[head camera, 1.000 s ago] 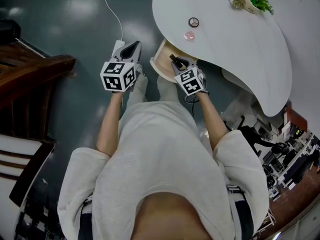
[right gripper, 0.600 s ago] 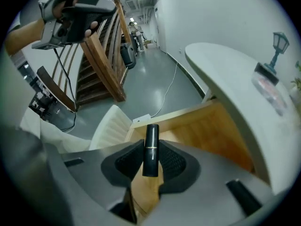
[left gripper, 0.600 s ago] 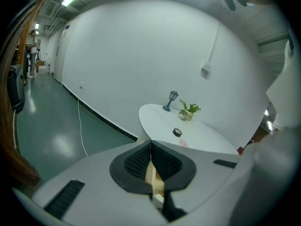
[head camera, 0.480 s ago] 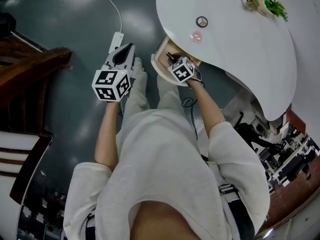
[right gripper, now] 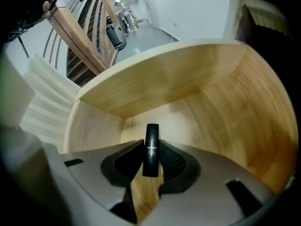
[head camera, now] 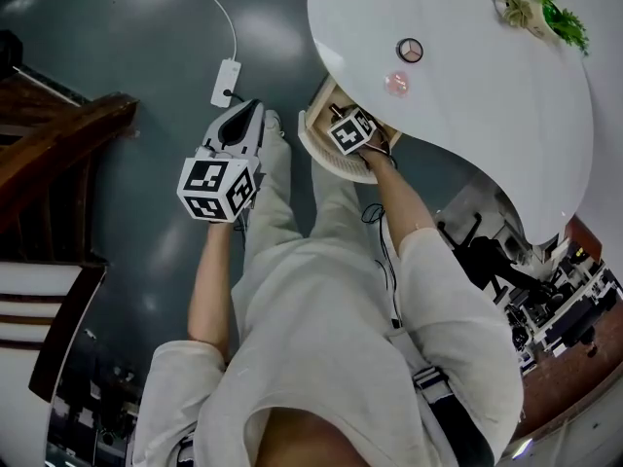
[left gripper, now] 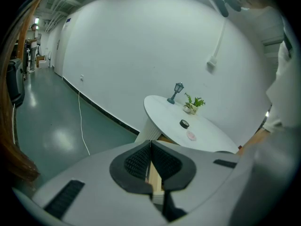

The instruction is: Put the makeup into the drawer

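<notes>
lipstick: black tube, 1 gold band | clamped by right gripper

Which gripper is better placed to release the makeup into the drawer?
Right. The right gripper is shut on the black lipstick, pointing down into the open drawer. The left gripper is shut, empty, off beside it.

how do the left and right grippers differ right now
The left gripper is shut on nothing; the right gripper clamps a black lipstick. The left gripper hangs over the floor beside the table; the right gripper points down into the wooden drawer. Both are hand-held with jaws closed.
</notes>
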Motion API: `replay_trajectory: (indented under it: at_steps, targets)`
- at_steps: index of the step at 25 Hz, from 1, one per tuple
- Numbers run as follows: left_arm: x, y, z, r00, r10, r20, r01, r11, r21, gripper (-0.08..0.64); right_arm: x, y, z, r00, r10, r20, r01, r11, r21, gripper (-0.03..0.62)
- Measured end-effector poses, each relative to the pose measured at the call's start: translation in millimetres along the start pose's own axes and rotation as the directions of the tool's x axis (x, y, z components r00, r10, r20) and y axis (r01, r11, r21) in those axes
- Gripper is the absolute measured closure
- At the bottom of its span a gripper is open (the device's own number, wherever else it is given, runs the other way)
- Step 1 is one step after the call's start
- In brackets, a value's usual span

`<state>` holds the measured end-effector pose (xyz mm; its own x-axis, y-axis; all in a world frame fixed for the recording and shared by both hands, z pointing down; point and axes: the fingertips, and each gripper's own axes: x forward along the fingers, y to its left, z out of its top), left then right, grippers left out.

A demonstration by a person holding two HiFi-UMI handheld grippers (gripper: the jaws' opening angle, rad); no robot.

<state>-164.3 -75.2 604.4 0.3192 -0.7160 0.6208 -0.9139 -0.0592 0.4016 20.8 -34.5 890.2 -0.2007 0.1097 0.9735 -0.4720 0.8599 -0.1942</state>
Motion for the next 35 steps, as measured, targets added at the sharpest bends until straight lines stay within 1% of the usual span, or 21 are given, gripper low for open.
replay_trajectory:
  at_steps: [4, 7, 8, 9, 10, 11, 15, 18, 22, 26, 31, 35]
  targets:
    - [1, 6, -6, 1.0, 0.005, -0.011, -0.005, 1.0, -0.006, 0.549, 10, -1, -3, 1.0, -0.016, -0.012, 0.015, 1.0, -0.004, 0.495]
    - [2, 9, -8, 1.0, 0.01, -0.01, -0.01, 1.0, -0.007, 0.548, 12, 0, -1, 1.0, -0.01, 0.015, 0.01, 1.0, 0.0, 0.492]
    - [2, 9, -8, 1.0, 0.009, -0.01, -0.009, 1.0, -0.005, 0.548, 11, 2, -2, 1.0, 0.008, 0.023, -0.008, 1.0, 0.008, 0.478]
    - [2, 7, -7, 1.0, 0.008, -0.01, -0.008, 1.0, -0.004, 0.548, 11, 5, -2, 0.999, 0.027, 0.028, -0.028, 0.999, 0.019, 0.439]
    - [2, 6, -6, 1.0, 0.007, -0.009, -0.007, 1.0, -0.002, 0.548, 9, 7, -1, 0.999, 0.04, 0.035, -0.041, 0.999, 0.028, 0.414]
    - [2, 4, -4, 1.0, 0.005, -0.006, -0.005, 1.0, -0.001, 0.549, 5, 8, 1, 0.998, 0.042, 0.046, -0.043, 0.999, 0.033, 0.407]
    - [2, -4, 2, 1.0, -0.005, 0.003, 0.005, 1.0, 0.008, 0.548, -16, 11, 14, 0.993, 0.028, 0.113, -0.03, 0.999, 0.021, 0.414]
    - [1, -10, 5, 1.0, -0.011, 0.007, 0.011, 1.0, 0.015, 0.548, -38, 12, 25, 0.982, 0.02, 0.186, -0.029, 0.999, 0.045, 0.422]
    - [-2, -18, 9, 1.0, -0.02, 0.008, 0.02, 0.999, 0.032, 0.548, -75, 17, 38, 0.951, 0.004, 0.308, -0.04, 0.993, 0.112, 0.426]
    - [-3, -31, 15, 1.0, -0.031, 0.006, 0.031, 0.998, 0.049, 0.548, -118, 26, 41, 0.916, -0.008, 0.4, -0.048, 0.991, 0.128, 0.426]
    - [-3, -48, 26, 0.999, -0.05, 0.015, 0.049, 0.996, 0.075, 0.549, -177, 42, 49, 0.852, -0.032, 0.522, -0.043, 0.991, 0.13, 0.423]
    - [-3, -62, 34, 0.998, -0.065, 0.022, 0.063, 0.994, 0.093, 0.548, -222, 50, 48, 0.803, -0.071, 0.591, -0.023, 0.988, 0.15, 0.417]
